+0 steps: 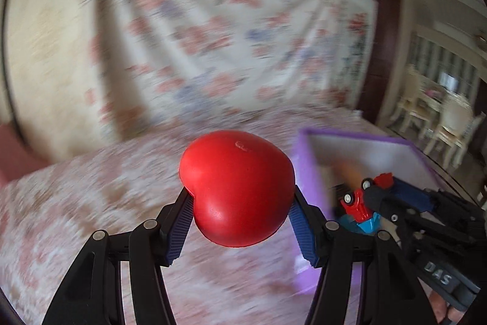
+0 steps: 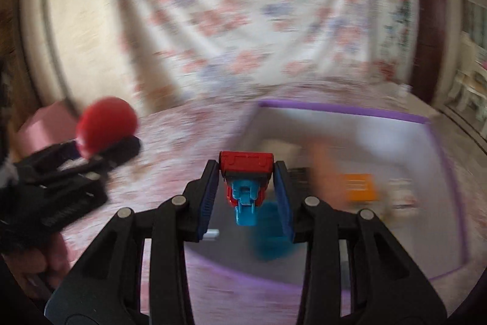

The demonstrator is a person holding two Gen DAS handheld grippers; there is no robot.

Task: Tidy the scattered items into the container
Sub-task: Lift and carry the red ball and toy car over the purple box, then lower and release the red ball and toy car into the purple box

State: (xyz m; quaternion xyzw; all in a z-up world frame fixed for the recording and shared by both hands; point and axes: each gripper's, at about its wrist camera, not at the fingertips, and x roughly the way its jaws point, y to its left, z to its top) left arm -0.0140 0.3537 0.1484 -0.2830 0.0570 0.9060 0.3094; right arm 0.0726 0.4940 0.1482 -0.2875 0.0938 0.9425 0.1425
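Floral cloth covers the surface (image 1: 91, 203) under both tools and hangs as a backdrop behind it; whether that surface is a bed or a tabletop cannot be told through the motion blur. Your left gripper (image 1: 240, 203) has its fingers (image 1: 182, 221) clamped on a red heart-shaped squeeze toy (image 1: 237, 188), held clear above the cloth with its lobed end toward the left finger and its broad axis running across the grip. Your right gripper (image 2: 246, 191) has its fingers (image 2: 208, 197) closed on a red and blue toy vehicle (image 2: 246, 181), whose long axis runs along the fingers, red end forward and blue end toward the camera. The purple-rimmed container (image 2: 341, 108) lies ahead of and below the right gripper, toward the right edge of the cloth; the vehicle appears to hang over its near-left part, inside the rim. Blurred orange and blue items (image 2: 359, 188) already lie inside. From the left wrist view the container (image 1: 304, 172) lies to the right of the heart, so the right hand is the nearer one. Judged from this, release of the vehicle needs only a drop, while the heart needs a rightward carry across the near-left wall before its fingers part.
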